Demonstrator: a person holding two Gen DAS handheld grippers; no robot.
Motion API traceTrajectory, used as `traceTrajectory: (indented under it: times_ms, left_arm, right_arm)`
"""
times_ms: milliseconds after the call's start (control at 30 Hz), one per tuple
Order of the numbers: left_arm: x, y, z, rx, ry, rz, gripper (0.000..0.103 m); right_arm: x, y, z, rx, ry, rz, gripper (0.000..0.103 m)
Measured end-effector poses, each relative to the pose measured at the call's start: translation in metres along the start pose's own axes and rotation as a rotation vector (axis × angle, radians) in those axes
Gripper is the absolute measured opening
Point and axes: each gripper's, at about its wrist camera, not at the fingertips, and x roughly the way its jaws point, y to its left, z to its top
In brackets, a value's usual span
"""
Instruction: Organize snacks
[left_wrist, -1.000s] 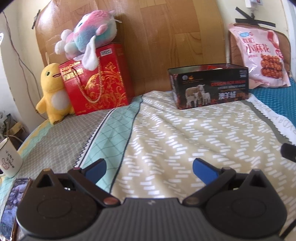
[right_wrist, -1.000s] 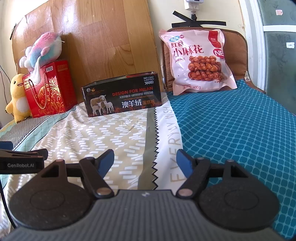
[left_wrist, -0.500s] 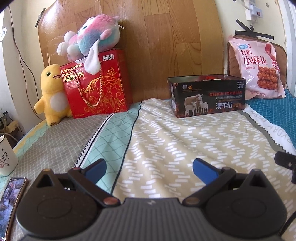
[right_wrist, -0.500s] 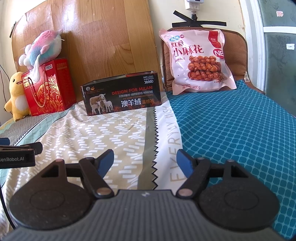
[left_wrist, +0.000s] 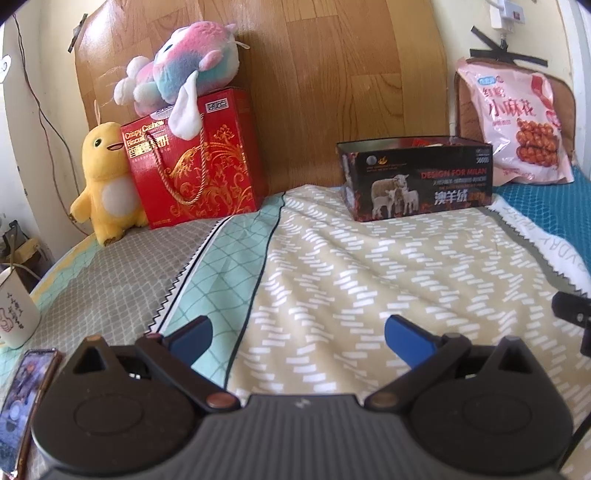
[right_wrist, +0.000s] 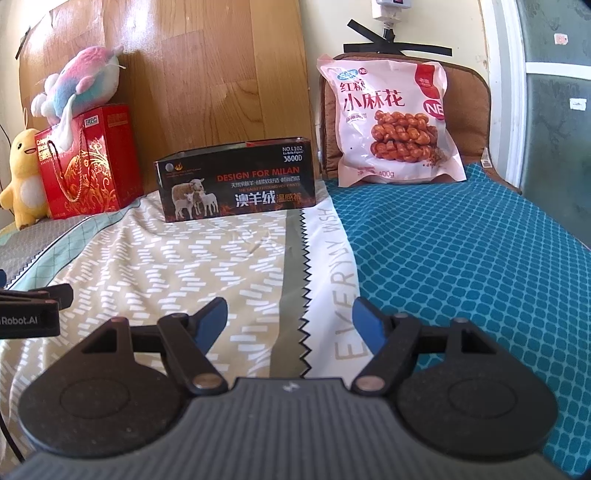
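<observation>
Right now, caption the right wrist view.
Open right gripper over the bedspread, facing black box and pink snack bag.

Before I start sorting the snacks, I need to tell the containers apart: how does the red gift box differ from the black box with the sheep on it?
The red gift box stands tall and upright; the black box is low and wide. The red gift box has a rope handle and a pastel plush toy on top; the black box has neither, and its top looks open. The red gift box sits far left beside a yellow plush; the black box sits mid-bed. Both rest on the bed against the wooden headboard.
</observation>
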Motion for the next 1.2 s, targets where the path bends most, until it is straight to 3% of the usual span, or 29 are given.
traceTrajectory:
  times_ms: [367, 867, 1200]
  left_arm:
    - [0.003, 0.005, 0.001, 0.008, 0.030, 0.050, 0.103]
    - [-0.001, 0.015, -0.001, -0.051, 0.035, -0.020, 0.103]
    - [0.004, 0.007, -0.005, -0.048, 0.099, -0.059, 0.103]
  right_arm:
    - [0.004, 0.007, 0.000, -0.041, 0.029, -0.041, 0.077]
    - [0.004, 0.008, 0.000, -0.048, 0.030, -0.055, 0.077]
    - [0.004, 0.007, 0.001, -0.044, 0.026, -0.049, 0.078]
